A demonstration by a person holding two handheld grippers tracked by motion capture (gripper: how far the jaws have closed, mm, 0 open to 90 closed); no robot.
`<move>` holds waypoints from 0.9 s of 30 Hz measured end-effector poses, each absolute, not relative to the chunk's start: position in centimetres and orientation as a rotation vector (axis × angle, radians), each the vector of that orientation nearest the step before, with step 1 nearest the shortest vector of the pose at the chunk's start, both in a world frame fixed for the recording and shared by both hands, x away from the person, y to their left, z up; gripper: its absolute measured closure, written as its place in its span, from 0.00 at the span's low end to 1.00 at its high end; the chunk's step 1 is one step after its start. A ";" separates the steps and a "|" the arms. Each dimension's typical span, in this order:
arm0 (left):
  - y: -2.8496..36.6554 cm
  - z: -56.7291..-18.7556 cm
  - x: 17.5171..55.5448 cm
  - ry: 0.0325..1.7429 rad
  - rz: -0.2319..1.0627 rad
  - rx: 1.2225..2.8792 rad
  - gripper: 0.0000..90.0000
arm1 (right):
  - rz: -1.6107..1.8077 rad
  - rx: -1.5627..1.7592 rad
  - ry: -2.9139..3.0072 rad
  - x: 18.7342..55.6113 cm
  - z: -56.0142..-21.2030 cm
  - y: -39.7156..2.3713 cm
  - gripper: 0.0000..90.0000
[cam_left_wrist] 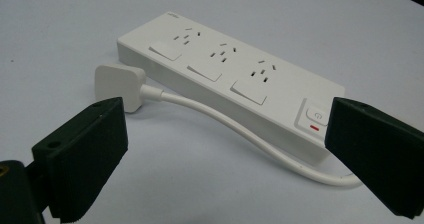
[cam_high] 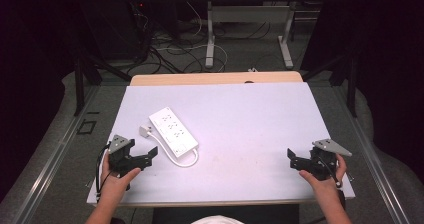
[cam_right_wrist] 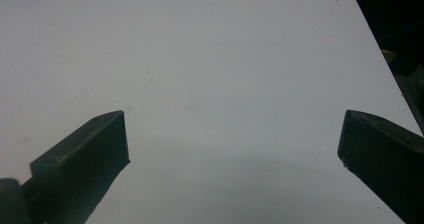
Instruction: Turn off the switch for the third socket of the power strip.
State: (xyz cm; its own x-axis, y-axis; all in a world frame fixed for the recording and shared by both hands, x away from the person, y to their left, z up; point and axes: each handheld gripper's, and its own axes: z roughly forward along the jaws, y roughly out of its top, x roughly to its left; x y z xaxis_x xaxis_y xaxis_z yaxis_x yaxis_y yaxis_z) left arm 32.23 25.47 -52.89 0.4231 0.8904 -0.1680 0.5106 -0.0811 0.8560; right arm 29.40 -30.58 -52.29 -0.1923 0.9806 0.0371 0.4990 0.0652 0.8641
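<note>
White table [cam_high: 250, 114] before a dim cabled floor, white power strip [cam_high: 173, 131] with its plug [cam_high: 145, 130] at 9 o'clock of centre, left claw [cam_high: 150, 155] wide apart at 7 o'clock just beside its cord, right claw [cam_high: 291, 157] wide apart at 4 o'clock, empty.

- The power strip [cam_left_wrist: 235, 84] bears a power symbol, a circle with a short stroke, on the white switch button [cam_left_wrist: 317, 116] at its end, seen in the left gripper view.
- Just below that button sits a short red mark [cam_left_wrist: 314, 128]; it carries no letters.
- A tiny embossed mark [cam_left_wrist: 173, 15] stands at the strip's far end, too small to read.
- No other writing can be read.
</note>
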 end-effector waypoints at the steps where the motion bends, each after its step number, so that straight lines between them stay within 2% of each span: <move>1: 25.4 -52.8 32.2 1.228 0.496 1.730 0.05 | 1.048 1.477 1.757 29.4 -52.3 -30.6 0.00; 9: 25.3 -52.0 32.4 1.234 0.516 1.720 0.11 | 1.074 1.447 1.712 29.6 -52.5 -30.5 0.00; 13: 25.4 -51.8 32.7 1.257 0.502 1.716 0.18 | 1.057 1.462 1.746 29.1 -52.3 -30.7 0.00; 27: 25.8 -50.4 34.3 1.277 0.525 1.764 0.18 | 1.066 1.476 1.734 29.2 -52.4 -31.2 0.00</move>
